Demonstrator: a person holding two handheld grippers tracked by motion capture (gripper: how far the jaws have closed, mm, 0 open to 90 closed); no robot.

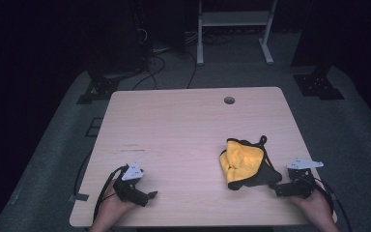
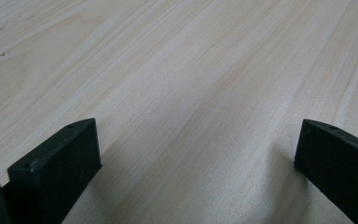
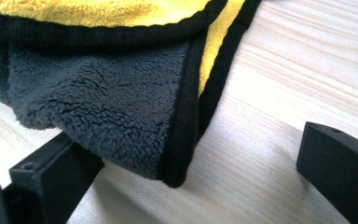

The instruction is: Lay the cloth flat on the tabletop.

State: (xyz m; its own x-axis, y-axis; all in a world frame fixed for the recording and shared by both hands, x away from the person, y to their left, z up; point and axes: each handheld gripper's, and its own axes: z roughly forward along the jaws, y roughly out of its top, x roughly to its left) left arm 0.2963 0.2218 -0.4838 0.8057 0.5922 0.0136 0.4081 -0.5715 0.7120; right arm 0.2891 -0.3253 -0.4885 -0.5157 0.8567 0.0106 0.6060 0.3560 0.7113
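One yellow-and-grey cloth point(image 1: 244, 163) lies crumpled on the wooden tabletop point(image 1: 174, 130), its grey corner reaching between the spread jaws of the right gripper point(image 1: 276, 189). The left gripper point(image 1: 150, 195), jaws also spread, rests well apart over bare wood.

The left gripper point(image 1: 150, 195) lies low near the table's point(image 1: 183, 125) front left corner, its jaws wide apart. The right gripper point(image 1: 276, 189) sits near the front right corner, jaws wide apart too. A hand point(image 1: 110, 209) holds each one from the front edge.
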